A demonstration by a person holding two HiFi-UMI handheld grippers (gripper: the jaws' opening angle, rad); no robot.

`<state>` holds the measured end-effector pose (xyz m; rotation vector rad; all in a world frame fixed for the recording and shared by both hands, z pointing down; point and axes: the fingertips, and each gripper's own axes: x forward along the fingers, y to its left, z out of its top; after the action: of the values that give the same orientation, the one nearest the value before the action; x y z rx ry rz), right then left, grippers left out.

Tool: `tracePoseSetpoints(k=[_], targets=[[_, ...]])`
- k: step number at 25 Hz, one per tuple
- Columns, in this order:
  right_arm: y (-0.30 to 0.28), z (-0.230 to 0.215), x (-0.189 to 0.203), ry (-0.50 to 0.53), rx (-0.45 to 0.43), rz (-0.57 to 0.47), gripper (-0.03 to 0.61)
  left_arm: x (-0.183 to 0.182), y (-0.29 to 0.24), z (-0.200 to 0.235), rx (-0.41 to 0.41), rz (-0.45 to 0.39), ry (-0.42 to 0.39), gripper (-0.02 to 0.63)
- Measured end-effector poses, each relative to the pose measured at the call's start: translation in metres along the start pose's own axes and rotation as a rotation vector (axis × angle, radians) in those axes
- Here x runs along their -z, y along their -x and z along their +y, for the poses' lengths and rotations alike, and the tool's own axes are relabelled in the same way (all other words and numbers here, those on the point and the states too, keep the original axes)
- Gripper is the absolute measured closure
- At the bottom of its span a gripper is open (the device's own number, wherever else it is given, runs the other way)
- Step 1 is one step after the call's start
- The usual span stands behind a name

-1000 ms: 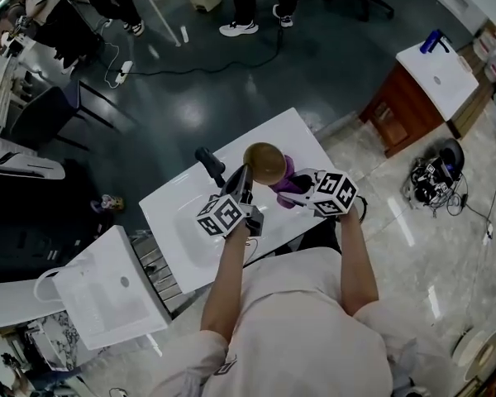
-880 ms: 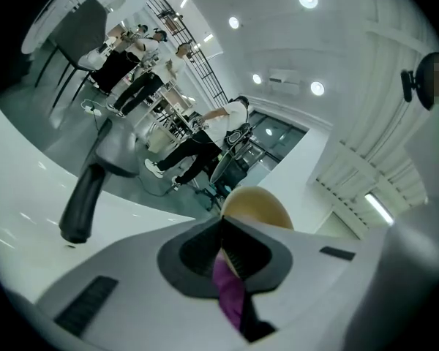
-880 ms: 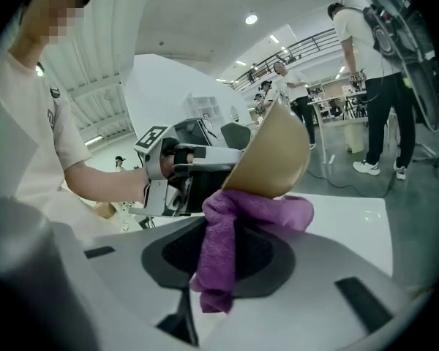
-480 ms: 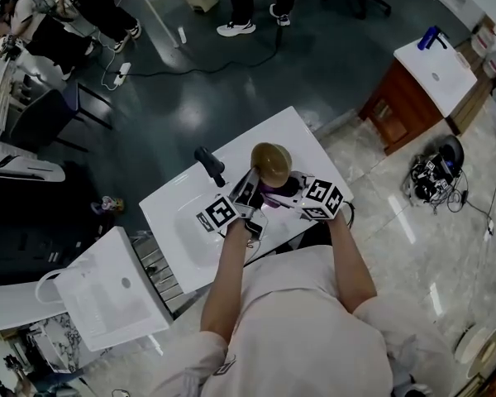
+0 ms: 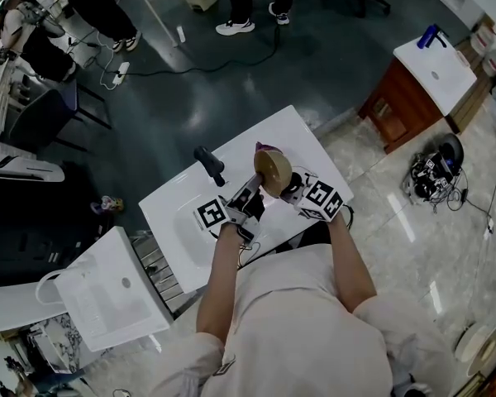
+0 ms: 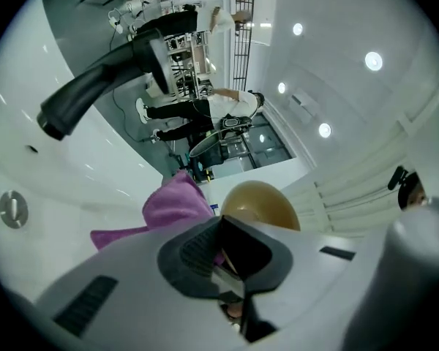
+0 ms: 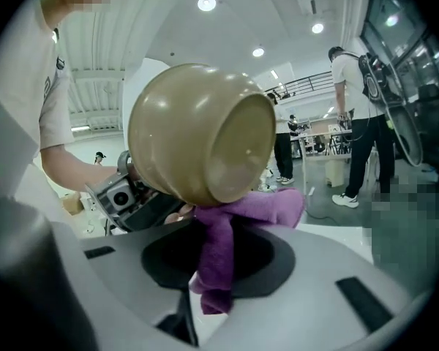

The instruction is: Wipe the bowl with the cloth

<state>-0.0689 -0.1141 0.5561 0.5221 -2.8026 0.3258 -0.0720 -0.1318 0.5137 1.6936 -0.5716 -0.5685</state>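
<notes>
bowl lifted, cloth pressed to its rim

the left gripper [image 5: 253,192] has its jaws closed narrow on the edge of the bowl [image 5: 273,170]. the bowl is a smooth, rounded, tan vessel with a dull sheen. it is held up above the glossy white basin top [image 5: 172,215] and tilted onto its side. the right gripper [image 5: 293,190] pinches the cloth [image 7: 234,221], a soft, nappy purple fabric. one bunched fold hangs down between the jaws, and another spreads out against the bowl's lower edge, touching it. a matte black faucet [image 5: 208,165] with a curved spout stands on the basin top, to the left of the bowl.
</notes>
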Motion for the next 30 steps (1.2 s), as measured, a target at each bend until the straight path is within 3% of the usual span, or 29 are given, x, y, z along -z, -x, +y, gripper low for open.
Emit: tracePoseSetpoints(k=[9, 15, 18, 22, 26, 30], targets=[[0.018, -0.023, 0.004, 0.142, 0.136, 0.109, 0.487, 0.008, 0.018, 0.013, -0.059, 0.013, 0.012, 0.600], [0.033, -0.033, -0.013, 0.199, 0.181, 0.081, 0.487, 0.005, 0.028, 0.034, -0.117, 0.033, -0.014, 0.600], [0.037, -0.031, -0.019, 0.212, 0.159, 0.070, 0.488, -0.001, 0.031, 0.039, -0.118, 0.006, 0.001, 0.600], [0.035, -0.018, -0.013, 0.194, 0.075, 0.100, 0.488, -0.016, 0.043, 0.058, -0.227, 0.004, -0.087, 0.600], [0.029, -0.005, -0.002, 0.181, 0.016, 0.146, 0.488, -0.014, 0.029, 0.033, -0.109, -0.013, -0.026, 0.600], [0.024, -0.006, 0.009, 0.231, 0.030, 0.199, 0.488, -0.007, 0.031, 0.034, -0.171, 0.078, -0.190, 0.600]])
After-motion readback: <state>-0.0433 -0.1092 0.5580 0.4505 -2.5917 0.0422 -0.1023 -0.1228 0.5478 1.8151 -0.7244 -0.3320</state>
